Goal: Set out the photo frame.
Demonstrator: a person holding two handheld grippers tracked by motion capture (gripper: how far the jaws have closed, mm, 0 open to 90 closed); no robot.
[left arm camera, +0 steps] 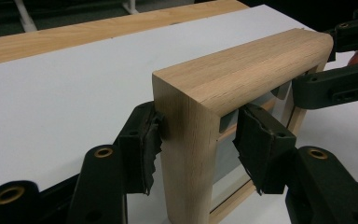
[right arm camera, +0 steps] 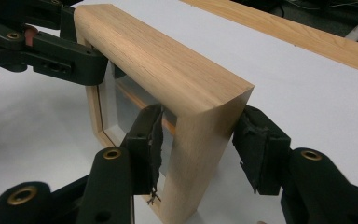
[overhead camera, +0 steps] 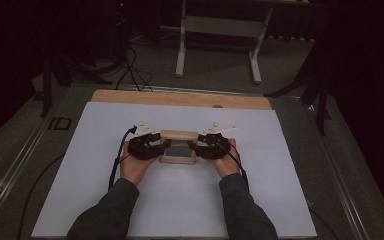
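A light wooden picture frame (overhead camera: 179, 135) (left arm camera: 242, 70) (right arm camera: 168, 70) with a grey panel stands upright on its long edge on the white sheet. My left gripper (overhead camera: 162, 147) (left arm camera: 198, 135) straddles the frame's left end post. Its outer pad (left arm camera: 144, 144) lies against the wood, while the inner pad stands a little off, so the jaws are open. My right gripper (overhead camera: 195, 147) (right arm camera: 200, 140) straddles the right end post the same way. Its pads (right arm camera: 256, 149) sit close beside the wood with a narrow gap at the inner one. A hand holds each gripper.
The white sheet (overhead camera: 180, 210) covers most of a wooden tabletop (overhead camera: 180, 99), which shows bare along the far edge. Beyond the table are a white stand (overhead camera: 217, 30) and black cables (overhead camera: 130, 70) on a dark floor.
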